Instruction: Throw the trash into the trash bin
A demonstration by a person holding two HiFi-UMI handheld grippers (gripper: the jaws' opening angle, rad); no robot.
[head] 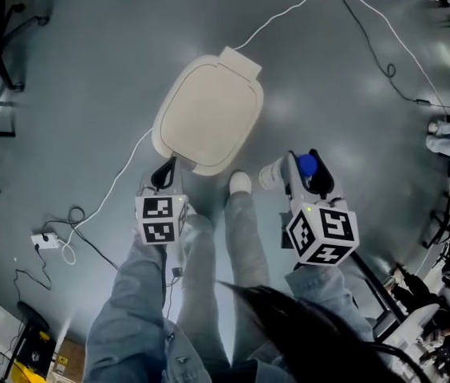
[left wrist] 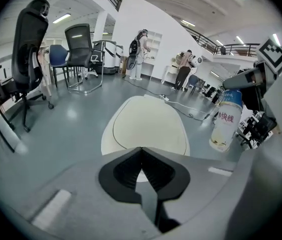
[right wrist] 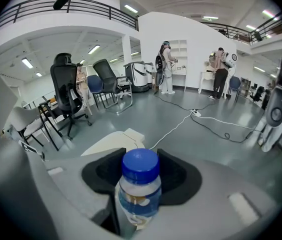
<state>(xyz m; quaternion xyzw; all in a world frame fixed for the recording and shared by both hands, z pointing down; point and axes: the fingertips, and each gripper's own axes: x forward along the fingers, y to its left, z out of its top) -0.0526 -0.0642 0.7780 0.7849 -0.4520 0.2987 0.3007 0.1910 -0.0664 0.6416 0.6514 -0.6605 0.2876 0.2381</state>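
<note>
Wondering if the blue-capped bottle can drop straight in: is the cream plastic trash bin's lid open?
No, the head view shows the cream plastic trash bin with its flat lid shut.

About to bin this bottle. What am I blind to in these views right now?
- Inside of the trash bin: its closed lid covers it in every view.
- Bin's near rim, head view: the left gripper covers part; a pedal cannot be confirmed.
- Lower part of the bottle, right gripper view: hidden between the jaws of the right gripper; contents unclear.
</note>
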